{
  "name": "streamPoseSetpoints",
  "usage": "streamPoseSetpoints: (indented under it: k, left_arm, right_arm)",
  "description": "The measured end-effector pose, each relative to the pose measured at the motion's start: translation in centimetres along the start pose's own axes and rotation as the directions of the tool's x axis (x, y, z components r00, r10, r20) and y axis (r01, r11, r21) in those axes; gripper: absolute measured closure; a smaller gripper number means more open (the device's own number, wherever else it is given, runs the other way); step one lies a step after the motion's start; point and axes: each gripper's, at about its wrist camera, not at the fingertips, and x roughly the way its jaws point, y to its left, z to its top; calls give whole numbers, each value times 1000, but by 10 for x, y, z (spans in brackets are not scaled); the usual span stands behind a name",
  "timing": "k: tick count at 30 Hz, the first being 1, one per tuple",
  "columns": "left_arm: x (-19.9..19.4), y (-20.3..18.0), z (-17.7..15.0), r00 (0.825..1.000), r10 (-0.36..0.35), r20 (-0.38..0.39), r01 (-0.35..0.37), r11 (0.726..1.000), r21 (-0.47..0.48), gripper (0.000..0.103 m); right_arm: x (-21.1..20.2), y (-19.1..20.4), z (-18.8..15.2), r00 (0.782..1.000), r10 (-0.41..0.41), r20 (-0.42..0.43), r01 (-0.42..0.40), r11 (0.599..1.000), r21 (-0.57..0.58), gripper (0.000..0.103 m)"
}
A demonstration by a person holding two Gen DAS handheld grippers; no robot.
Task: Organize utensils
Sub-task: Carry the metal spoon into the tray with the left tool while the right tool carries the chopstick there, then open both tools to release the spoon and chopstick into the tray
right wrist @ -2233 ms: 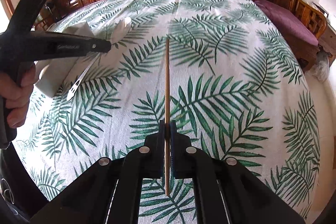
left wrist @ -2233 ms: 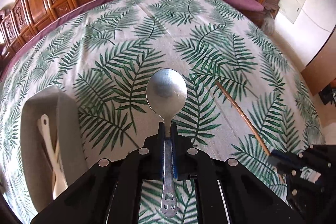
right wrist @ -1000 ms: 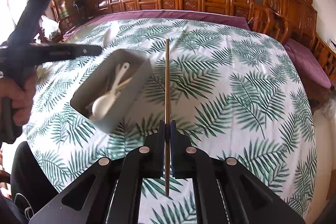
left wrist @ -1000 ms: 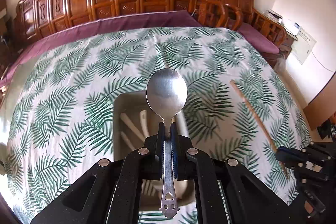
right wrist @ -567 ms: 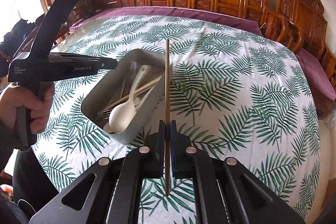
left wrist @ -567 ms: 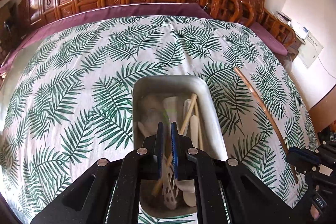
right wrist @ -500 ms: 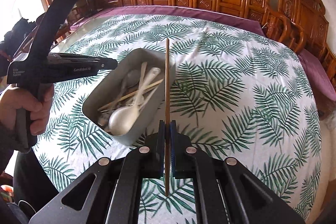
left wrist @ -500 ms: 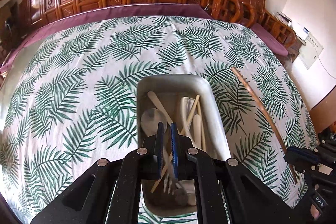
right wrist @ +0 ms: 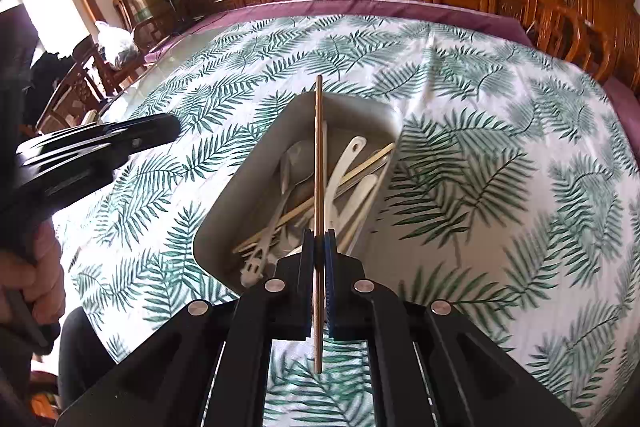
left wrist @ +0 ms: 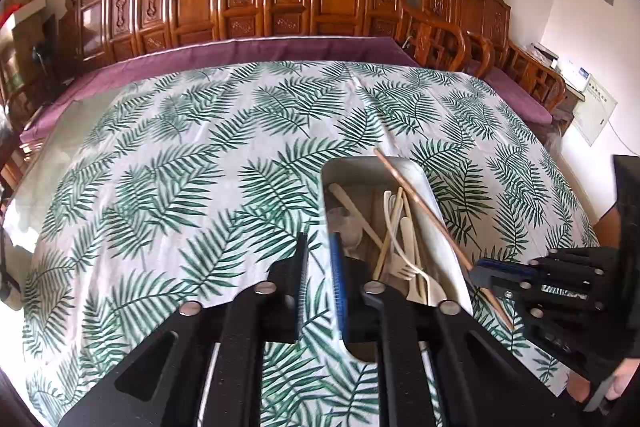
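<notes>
Fingers of your right gripper (right wrist: 319, 239) are clamped on a wooden chopstick (right wrist: 318, 163), which runs straight forward between them, its tail sticking back past the jaws and its front tip reaching above the far rim of the grey tray (right wrist: 362, 117). Your left gripper (left wrist: 319, 255) stands with its fingers apart and nothing between them, just off the tray's left rim. Inside the tray lie pale spoons, a fork and more chopsticks, on the fern-print tablecloth (left wrist: 180, 163).

Both wrist cameras look forward and down along their fingers (left wrist: 338, 267) (right wrist: 330, 247), close above the shared utensil tray (left wrist: 436, 203) (right wrist: 224, 215).
</notes>
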Motion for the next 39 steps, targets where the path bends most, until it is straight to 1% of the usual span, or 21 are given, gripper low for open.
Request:
streamPoseSetpoints:
  k: [4, 6, 7, 8, 10, 13, 14, 17, 22, 23, 25, 28, 29, 31, 32, 36, 39]
  left_arm:
    - [-11, 7, -4, 1000, 6, 17, -6, 1000, 1, 84]
    - [-15, 10, -7, 1000, 8, 22, -7, 1000, -3, 75]
    - [-18, 13, -8, 1000, 7, 28, -7, 1000, -8, 68]
    - [-20, 14, -9, 999, 7, 32, -7, 1000, -12, 65]
    - [-22, 16, -11, 999, 7, 35, -6, 1000, -17, 65]
    - [-24, 21, -13, 999, 16, 43, -15, 1000, -15, 60]
    - [-24, 22, -13, 999, 19, 43, -19, 1000, -14, 59]
    - [-25, 27, -15, 999, 32, 41, -31, 999, -14, 58]
    - [-30, 31, -19, 998, 43, 42, -42, 999, -24, 54]
    - [-30, 32, -19, 998, 47, 42, -46, 999, -25, 53]
    - [-32, 32, -21, 998, 53, 44, -52, 998, -26, 46]
    - [-37, 32, -23, 997, 52, 49, -51, 998, -30, 44]
    - [-39, 31, -23, 997, 53, 52, -52, 998, -31, 43]
    - [-43, 31, -23, 996, 59, 59, -57, 998, -33, 35]
    - [-47, 30, -24, 996, 60, 67, -57, 998, -34, 33]
    - [-57, 26, -26, 995, 68, 75, -66, 997, -37, 28]
    - [-69, 23, -29, 993, 77, 86, -74, 996, -40, 21]
  right_arm:
    - [9, 8, 1, 1000, 1, -17, -1, 1000, 1, 97]
    - [14, 11, 2, 1000, 3, -30, -2, 1000, 2, 97]
    - [17, 13, 2, 999, 0, -34, 0, 1000, 4, 97]
    - [19, 14, 3, 999, -2, -38, 2, 1000, 6, 97]
    - [24, 15, 5, 999, -8, -48, 8, 1000, 9, 97]
    - [32, 15, 7, 998, -17, -65, 18, 1000, 15, 97]
    - [35, 14, 8, 997, -20, -69, 21, 1000, 19, 97]
    - [40, 13, 13, 997, -36, -73, 38, 999, 20, 97]
    - [44, 14, 22, 997, -36, -70, 38, 999, 29, 97]
    - [44, 14, 23, 997, -35, -67, 37, 999, 29, 97]
    - [45, 15, 27, 998, -21, -63, 23, 999, 35, 97]
    - [39, 19, 31, 999, 22, -39, -20, 999, 33, 95]
    - [37, 20, 32, 999, 23, -31, -23, 999, 27, 95]
    - [30, 23, 31, 999, 38, -18, -37, 999, 17, 95]
    - [27, 24, 31, 999, 43, -13, -42, 999, 16, 95]
    - [8, 28, 27, 999, 46, 17, -46, 999, 1, 95]
    - [-14, 32, 19, 998, 34, 54, -33, 999, -22, 95]
